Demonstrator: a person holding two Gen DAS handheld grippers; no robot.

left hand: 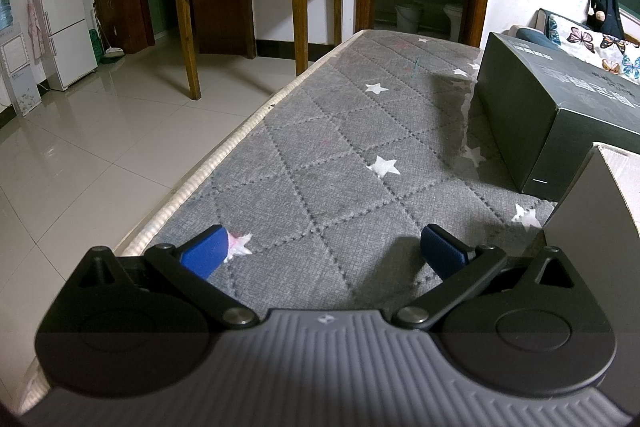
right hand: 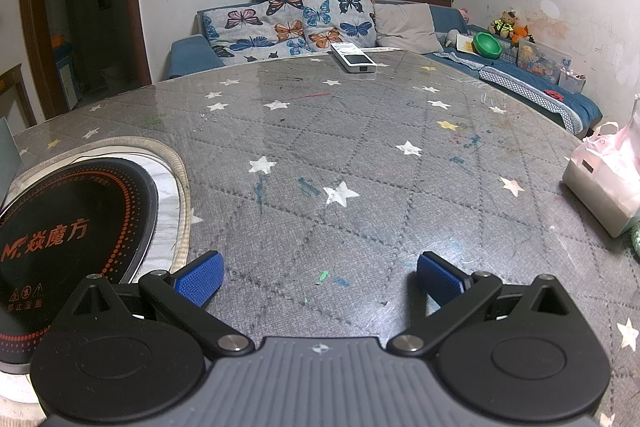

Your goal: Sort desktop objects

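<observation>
Both grippers, left [left hand: 323, 247] and right [right hand: 320, 277], hover wide open and empty, while the remote [right hand: 353, 58] at twelve o'clock looks light, rigid, best pinched across its long sides.

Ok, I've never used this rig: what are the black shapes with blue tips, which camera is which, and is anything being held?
Each picture comes from a camera on a handheld gripper, looking forward along its two blue fingers. The left gripper is open and empty over the grey star-patterned tablecloth, with a dark box to its right. The right gripper is open and empty too. Its view shows a black round cooktop to the left, a white remote far across, and a tissue pack at right.
</observation>
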